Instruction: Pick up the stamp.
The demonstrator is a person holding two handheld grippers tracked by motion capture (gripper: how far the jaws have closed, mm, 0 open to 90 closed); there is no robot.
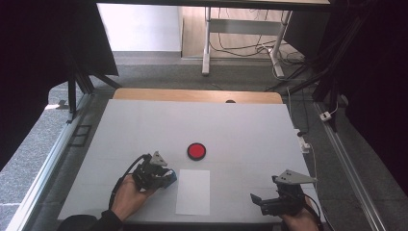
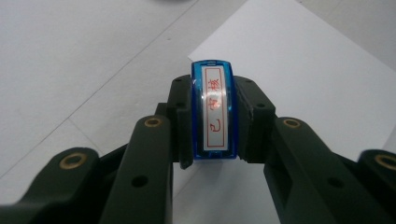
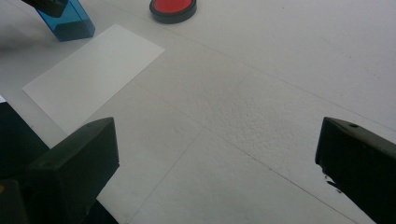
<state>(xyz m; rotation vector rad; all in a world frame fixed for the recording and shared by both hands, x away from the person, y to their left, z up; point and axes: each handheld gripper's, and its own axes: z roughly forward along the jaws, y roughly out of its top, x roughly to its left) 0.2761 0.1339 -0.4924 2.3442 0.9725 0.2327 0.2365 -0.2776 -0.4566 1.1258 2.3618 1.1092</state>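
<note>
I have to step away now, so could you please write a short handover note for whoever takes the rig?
Left gripper: shut on the blue stamp, at the left edge of the paper.
Right gripper: open, holding nothing, at the table's near right.
Red ink pad: beyond the paper, lid off.
Done: stamp picked up.
Left, probably: ink the stamp and press it on the paper, which looks blank.

Two black hand-held grippers: left gripper (image 1: 166, 179), right gripper (image 1: 257, 201). Chunky matte jaws with squared pads, brass-ringed pivot holes and small dark screw holes along the links. Grey three-cornered plate atop each. Black cable looping from the left one. Dark sleeve (image 1: 91, 222) at the wrist.
</note>
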